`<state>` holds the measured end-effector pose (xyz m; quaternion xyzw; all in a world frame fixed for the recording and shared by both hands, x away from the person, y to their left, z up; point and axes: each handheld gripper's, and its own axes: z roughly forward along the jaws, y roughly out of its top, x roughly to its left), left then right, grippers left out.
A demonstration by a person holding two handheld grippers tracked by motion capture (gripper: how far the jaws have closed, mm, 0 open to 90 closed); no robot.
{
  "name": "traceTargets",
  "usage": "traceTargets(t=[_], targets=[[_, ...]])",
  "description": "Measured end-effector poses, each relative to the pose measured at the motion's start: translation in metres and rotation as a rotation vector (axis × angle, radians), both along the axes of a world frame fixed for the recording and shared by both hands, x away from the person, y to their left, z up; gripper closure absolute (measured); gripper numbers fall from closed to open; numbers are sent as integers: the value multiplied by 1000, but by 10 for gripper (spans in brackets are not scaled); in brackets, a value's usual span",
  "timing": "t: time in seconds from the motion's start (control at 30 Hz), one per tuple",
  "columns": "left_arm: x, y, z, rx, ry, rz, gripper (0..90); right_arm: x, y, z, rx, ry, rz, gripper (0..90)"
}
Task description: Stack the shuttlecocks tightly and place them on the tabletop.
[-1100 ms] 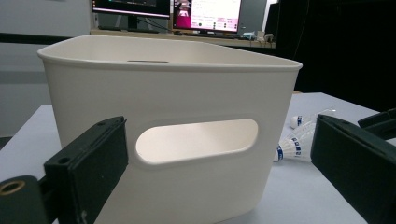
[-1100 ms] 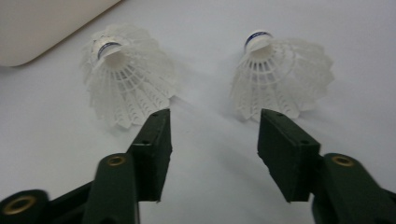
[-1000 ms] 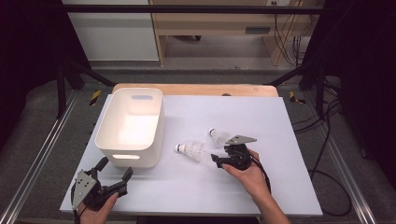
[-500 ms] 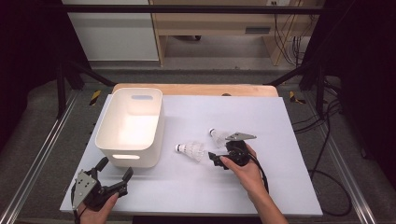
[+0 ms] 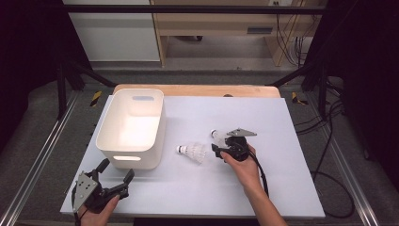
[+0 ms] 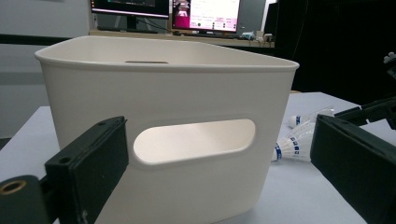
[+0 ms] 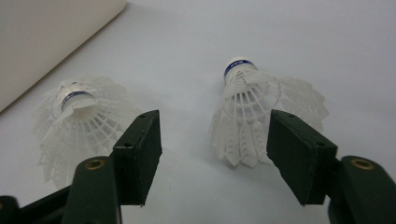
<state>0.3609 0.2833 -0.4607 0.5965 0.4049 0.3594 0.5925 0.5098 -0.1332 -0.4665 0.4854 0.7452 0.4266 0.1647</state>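
Two white shuttlecocks lie on the table: one (image 5: 193,151) near the bin, the other (image 5: 216,135) just right of it. My right gripper (image 5: 219,145) points at them from the right. In the right gripper view the right shuttlecock (image 7: 261,107) lies with its skirt between the jaws of the gripper (image 7: 215,149). The right jaw is at the skirt's edge and the left jaw is apart from it. These jaws have just been closing. The left shuttlecock (image 7: 79,116) lies outside the left jaw. My left gripper (image 5: 116,169) is open at the front left, facing the white bin (image 6: 163,84).
The white plastic bin (image 5: 106,127) with handle slots stands at the left of the white table top (image 5: 282,188). Black frame rails run along both sides, and cables trail at the right. Past the bin, monitors stand in the left gripper view.
My right gripper has edged a little forward onto the right shuttlecock. The left gripper, the bin and both shuttlecocks have stayed where they were.
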Motion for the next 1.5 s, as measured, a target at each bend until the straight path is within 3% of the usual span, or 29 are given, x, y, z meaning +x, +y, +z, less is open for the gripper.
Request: traceTargets(t=[0.4,0.67,0.9,1.17,1.5], targets=[[0,-1,0,0,-1,-4,48,13,7,-9,14,-12,-39,597],[0,-1,0,0,0,-7,49,17,9,-14,60,-10,-42,729],[0,-1,0,-2,-1,-7,50,16,7,-14,41,-7,-24,891],[0,0,0,2,1,-4,50,0,-1,-3,-11,-38,45,900],[0,-2,0,3,2,-4,49,-39,-25,0,-2,-58,115,900]])
